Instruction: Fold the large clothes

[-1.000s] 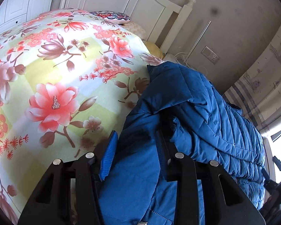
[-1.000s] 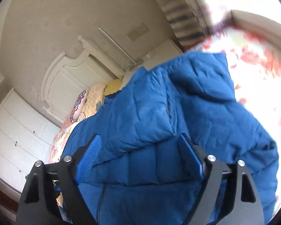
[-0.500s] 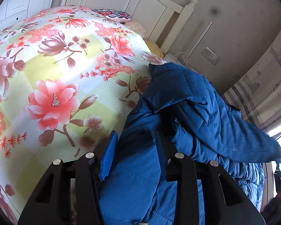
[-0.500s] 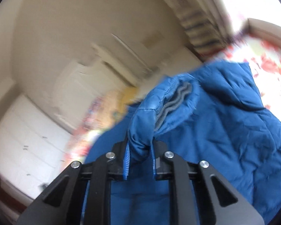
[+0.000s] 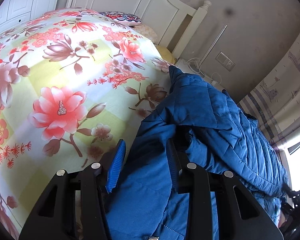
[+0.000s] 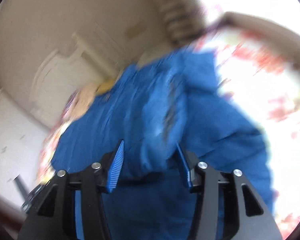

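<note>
I'm holding the blue puffer jacket (image 5: 220, 116) at the bed's right edge, left jaws narrow on a fold.

My left gripper (image 5: 145, 160) is pinching jacket fabric; my right gripper (image 6: 150, 160) is opening, blurred fabric lying between its pads, not pressed. Floral bedspread (image 5: 60, 76) is lying open to the left. Headboard (image 5: 150, 6), pillows (image 5: 122, 17), a cable (image 5: 198, 64) and curtain (image 5: 274, 92) are crowding the far side.
</note>
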Demonstrator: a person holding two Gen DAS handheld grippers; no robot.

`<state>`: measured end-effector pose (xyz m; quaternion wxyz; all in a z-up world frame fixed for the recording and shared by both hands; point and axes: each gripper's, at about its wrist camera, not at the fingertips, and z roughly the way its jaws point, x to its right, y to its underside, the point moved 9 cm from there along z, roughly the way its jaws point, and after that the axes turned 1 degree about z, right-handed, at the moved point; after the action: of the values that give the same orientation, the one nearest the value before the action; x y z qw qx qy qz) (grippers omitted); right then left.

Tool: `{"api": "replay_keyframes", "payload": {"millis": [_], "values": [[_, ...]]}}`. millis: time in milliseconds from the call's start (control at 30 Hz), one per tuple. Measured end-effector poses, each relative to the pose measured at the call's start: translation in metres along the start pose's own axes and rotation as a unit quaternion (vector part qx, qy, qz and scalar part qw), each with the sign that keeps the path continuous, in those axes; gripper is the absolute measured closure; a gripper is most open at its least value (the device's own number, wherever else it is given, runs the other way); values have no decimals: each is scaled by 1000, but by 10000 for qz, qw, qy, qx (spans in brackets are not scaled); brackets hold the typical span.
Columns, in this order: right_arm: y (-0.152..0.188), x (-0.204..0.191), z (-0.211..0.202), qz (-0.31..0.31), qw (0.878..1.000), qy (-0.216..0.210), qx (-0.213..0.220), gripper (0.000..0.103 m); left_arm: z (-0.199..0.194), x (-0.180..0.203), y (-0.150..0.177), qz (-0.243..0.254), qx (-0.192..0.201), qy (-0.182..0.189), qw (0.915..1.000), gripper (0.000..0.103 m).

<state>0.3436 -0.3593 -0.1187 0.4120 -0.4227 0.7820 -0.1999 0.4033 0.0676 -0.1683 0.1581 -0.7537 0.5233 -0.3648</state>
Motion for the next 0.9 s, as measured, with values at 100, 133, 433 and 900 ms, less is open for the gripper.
{"api": "replay_keyframes", "payload": {"millis": [100,133,433,900], "values": [[-16,-37,-22,-834,9950,117,538,52,1,2,1,51,-36,-33,10000,73],[-16,-46,-22,-1078,9927,112,528,52,1,3,1,83,-36,-40,10000,73],[36,-57,59,-2400,9648,943,-518,51,-5,-1,-2,-3,118,-17,9999,73],[39,-59,63,-2466,9638,821,-588,42,3,149,-45,1892,210,160,9816,5]]}}
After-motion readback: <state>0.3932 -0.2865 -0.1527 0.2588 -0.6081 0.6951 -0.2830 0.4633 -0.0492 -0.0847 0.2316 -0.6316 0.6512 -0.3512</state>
